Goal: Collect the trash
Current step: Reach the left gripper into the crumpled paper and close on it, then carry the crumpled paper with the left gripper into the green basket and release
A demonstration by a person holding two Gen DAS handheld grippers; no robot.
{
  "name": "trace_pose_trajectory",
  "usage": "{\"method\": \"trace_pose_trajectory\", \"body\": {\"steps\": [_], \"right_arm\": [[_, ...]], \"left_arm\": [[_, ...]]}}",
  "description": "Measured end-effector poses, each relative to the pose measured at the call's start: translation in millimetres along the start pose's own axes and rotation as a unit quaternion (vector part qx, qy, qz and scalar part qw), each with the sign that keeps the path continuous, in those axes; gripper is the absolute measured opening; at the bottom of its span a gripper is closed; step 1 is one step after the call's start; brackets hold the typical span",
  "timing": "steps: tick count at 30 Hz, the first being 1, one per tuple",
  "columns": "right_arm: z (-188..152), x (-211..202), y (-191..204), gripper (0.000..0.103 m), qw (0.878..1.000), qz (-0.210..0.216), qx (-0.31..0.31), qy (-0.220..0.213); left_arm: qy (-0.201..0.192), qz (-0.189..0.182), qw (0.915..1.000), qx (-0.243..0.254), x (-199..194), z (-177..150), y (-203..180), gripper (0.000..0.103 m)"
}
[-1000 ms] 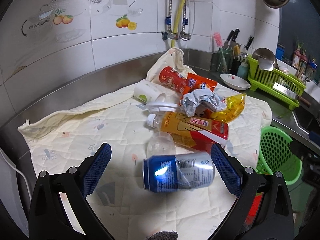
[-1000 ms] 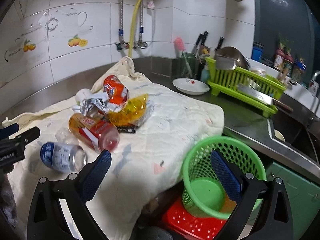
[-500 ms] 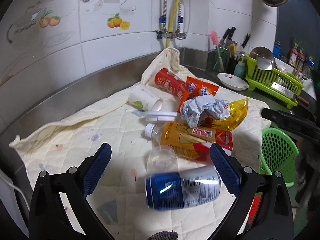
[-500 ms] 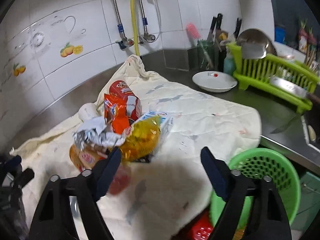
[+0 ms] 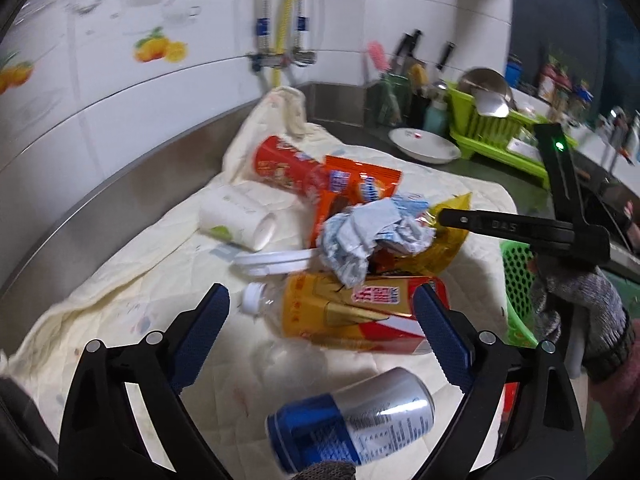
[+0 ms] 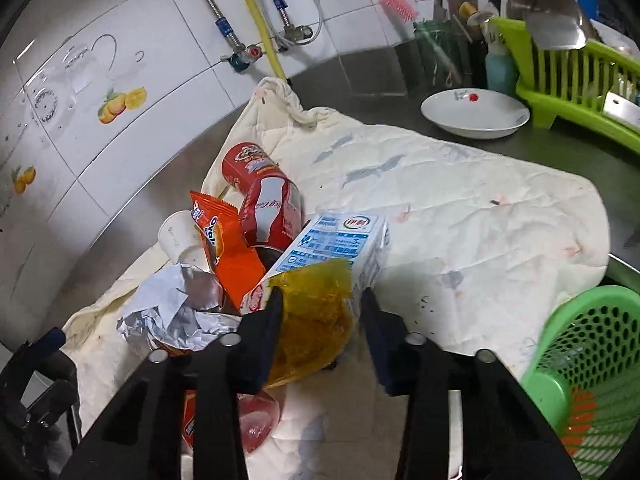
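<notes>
A trash pile lies on a cream cloth [image 5: 120, 280]: a blue and silver can [image 5: 352, 424], an orange-labelled bottle [image 5: 352, 312], crumpled foil [image 5: 368, 236], a red tube can [image 5: 280, 164], an orange wrapper [image 5: 352, 188] and a paper cup [image 5: 236, 216]. My left gripper [image 5: 320, 336] is open above the bottle and the can. My right gripper [image 6: 320, 320] is open, its jaws on either side of a yellow wrapper [image 6: 312, 320] that lies against a blue and white milk carton [image 6: 336, 244]. I cannot tell whether they touch it. The right gripper also shows in the left wrist view [image 5: 444, 216].
A green mesh basket [image 6: 588, 364] stands off the counter's front edge at right. A white bowl [image 6: 476, 114], a green dish rack [image 6: 576, 92] and a knife holder stand at the back right. A tiled wall with pipes runs behind.
My right gripper has moved forward and left from the basket to the pile and narrowed around the yellow wrapper. My left gripper has moved forward past the can, towards the bottle.
</notes>
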State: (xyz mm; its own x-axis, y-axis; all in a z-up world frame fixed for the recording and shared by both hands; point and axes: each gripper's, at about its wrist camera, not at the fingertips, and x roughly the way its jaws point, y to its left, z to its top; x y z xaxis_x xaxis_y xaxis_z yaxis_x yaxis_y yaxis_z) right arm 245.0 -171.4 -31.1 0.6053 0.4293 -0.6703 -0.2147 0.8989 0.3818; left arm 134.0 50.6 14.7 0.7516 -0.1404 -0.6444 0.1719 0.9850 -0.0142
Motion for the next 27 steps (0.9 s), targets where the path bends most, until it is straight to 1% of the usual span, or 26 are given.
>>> {"method": "trace_pose_trajectory", "body": {"steps": [1,3,5,7,9,11,14,17,18,19,20,22,23,25,27], "right_arm": [[0,0,1,0.032,1.000,0.000,-0.003,-0.003],[0,-3,4,0.028,1.000,-0.005,-0.016,-0.013],[0,-6,7,0.026,0.999,-0.010,-0.027,-0.020],[0,-7,11,0.025,0.999,-0.015,-0.039,-0.022],[-1,-9,13,0.025,0.998,-0.018,-0.049,-0.024],[-1,-10,16,0.024,0.998,-0.023,-0.057,-0.027],[-2,-11,17,0.024,0.997,-0.027,-0.063,-0.032],[-3,-12,17,0.024,0.997,-0.030,-0.068,-0.033],[-3,-12,18,0.023,0.996,-0.030,-0.071,-0.033],[-3,-12,19,0.023,0.996,-0.033,-0.076,-0.035],[-3,-12,21,0.023,0.995,-0.037,-0.081,-0.037],[-4,-13,22,0.023,0.995,-0.037,-0.084,-0.037],[-4,-14,23,0.023,0.995,-0.040,-0.087,-0.039],[-5,-18,23,0.022,0.994,-0.043,-0.089,-0.043],[-6,-22,24,0.022,0.994,-0.047,-0.090,-0.049]], "left_arm": [[0.003,0.000,1.0000,0.008,5,4,-3,0.090],[0.011,-0.015,0.9995,0.026,13,9,-7,0.090],[0.018,-0.019,0.9986,0.047,24,13,-13,0.090],[0.026,-0.016,0.9974,0.066,37,18,-18,0.086],[0.031,-0.019,0.9961,0.080,46,23,-22,0.086],[0.038,-0.027,0.9953,0.085,55,27,-22,0.086],[0.049,-0.028,0.9942,0.092,70,32,-22,0.083],[0.068,-0.032,0.9921,0.101,83,33,-22,0.073],[0.072,-0.034,0.9917,0.101,86,33,-22,0.065],[0.077,-0.036,0.9910,0.104,89,33,-23,0.059],[0.078,-0.038,0.9905,0.106,91,33,-23,0.056],[0.081,-0.047,0.9901,0.105,93,32,-23,0.038],[0.080,-0.049,0.9901,0.105,92,31,-24,0.033],[0.072,-0.042,0.9902,0.112,90,31,-26,0.029],[0.064,-0.041,0.9908,0.112,84,30,-28,0.027]]}}
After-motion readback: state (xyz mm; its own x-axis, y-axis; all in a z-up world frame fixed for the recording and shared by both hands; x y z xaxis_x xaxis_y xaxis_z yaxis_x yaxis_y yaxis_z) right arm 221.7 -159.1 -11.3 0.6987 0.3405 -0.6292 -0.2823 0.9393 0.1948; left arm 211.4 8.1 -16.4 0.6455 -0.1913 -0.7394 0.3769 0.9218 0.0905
